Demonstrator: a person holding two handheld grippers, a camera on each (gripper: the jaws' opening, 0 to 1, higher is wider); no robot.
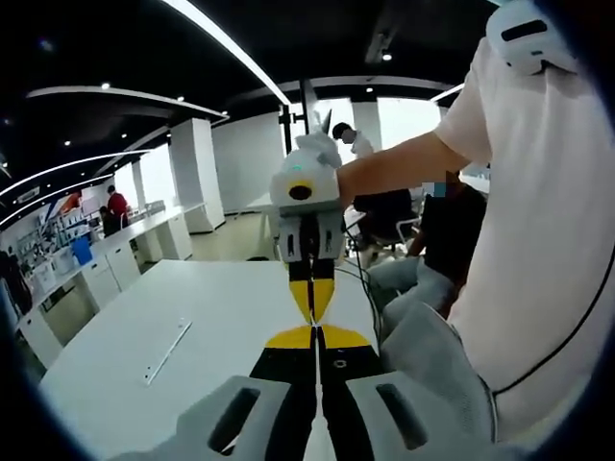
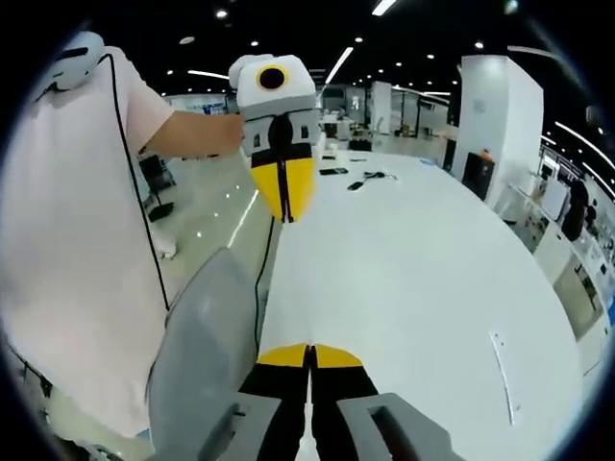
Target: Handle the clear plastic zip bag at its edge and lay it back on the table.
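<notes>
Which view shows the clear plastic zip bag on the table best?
Left gripper view: the clear plastic zip bag lies broader and more central there. Right gripper view shows it as a thin sliver near the picture's edge.

A long white table (image 1: 221, 317) runs down an open office hall under a black ceiling (image 1: 115, 48) crossed by curved light strips (image 1: 226, 43) and small spotlights. White square pillars (image 1: 197, 173) stand on a pale glossy floor (image 2: 216, 216), and white counters (image 1: 144, 235) line the far wall. Bright windows (image 1: 399, 120) glow at the hall's end, with dark chairs (image 1: 384, 216) near them.
</notes>
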